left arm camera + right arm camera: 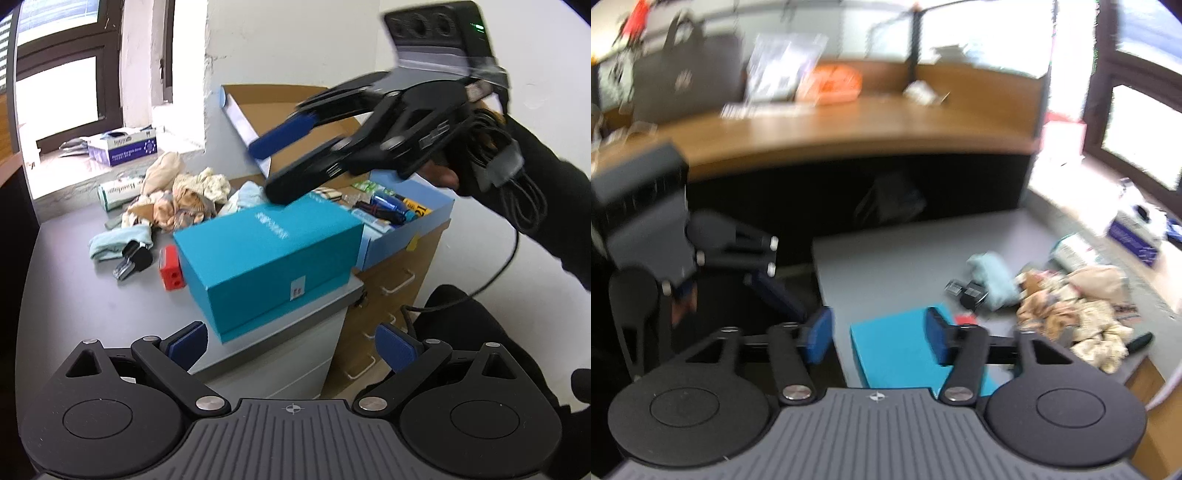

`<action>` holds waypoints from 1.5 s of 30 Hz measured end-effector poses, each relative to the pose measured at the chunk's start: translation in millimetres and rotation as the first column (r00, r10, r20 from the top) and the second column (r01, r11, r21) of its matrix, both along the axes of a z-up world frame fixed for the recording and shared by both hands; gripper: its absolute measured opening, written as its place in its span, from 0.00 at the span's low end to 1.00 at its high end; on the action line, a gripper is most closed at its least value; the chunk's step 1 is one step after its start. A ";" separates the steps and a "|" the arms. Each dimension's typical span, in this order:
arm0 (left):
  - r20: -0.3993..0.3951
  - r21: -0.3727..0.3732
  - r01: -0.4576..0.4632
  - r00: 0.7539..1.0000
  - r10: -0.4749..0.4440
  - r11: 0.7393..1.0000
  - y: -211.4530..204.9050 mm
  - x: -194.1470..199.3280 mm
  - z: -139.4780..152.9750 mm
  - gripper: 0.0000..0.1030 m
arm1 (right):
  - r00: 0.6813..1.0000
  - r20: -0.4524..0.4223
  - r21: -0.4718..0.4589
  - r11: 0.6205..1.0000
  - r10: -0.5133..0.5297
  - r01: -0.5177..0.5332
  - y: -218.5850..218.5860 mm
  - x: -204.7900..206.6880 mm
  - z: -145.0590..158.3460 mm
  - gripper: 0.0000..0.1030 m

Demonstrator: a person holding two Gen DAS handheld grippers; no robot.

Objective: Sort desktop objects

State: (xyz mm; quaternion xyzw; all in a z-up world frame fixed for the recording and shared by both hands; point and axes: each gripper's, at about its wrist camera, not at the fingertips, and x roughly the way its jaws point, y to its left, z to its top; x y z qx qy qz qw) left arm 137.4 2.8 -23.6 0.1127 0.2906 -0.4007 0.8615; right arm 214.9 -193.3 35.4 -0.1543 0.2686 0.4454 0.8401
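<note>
A wooden drawer cabinet (pixel 388 295) stands beside the table (pixel 92 306). A blue carton (pixel 125 146) lies on the windowsill (pixel 62 173); a dark bag (pixel 687 79) and an orange item (pixel 831 83) sit on the brown counter (pixel 849 129).

My left gripper (pixel 291 345) sits low at the bottom of its own camera view, jaws spread wide with nothing between the blue pads (pixel 188 345). It points forward and somewhat downward.

My right gripper (pixel 275 164) reaches in from the upper right of the left wrist view, blurred, tilted down and to the left, one finger above the other. Its jaws stand apart and the blue pads press on nothing. My right hand (pixel 443 173), in a dark sleeve (pixel 546 206), holds its handle, with a black cable looped at the wrist.

In the right wrist view the right gripper's pads also stand clearly apart, and the left gripper shows blurred at the left edge.
</note>
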 end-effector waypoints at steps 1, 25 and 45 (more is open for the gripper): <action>0.008 0.003 -0.004 1.000 0.004 1.000 -2.4 -0.4 1.9 1.00 | 0.999 0.018 0.036 0.999 -0.040 0.040 -7.5 -4.5 3.3 0.84; 0.142 -0.062 -0.244 0.958 0.251 0.968 -40.6 -33.8 27.5 1.00 | 0.689 0.071 0.172 0.689 -0.721 0.704 -36.6 -116.4 -21.1 1.00; 0.176 -0.214 -0.474 0.841 0.511 0.854 -18.6 -84.5 10.1 1.00 | 0.464 0.200 0.339 0.505 -0.863 0.794 -10.6 -216.4 -37.6 1.00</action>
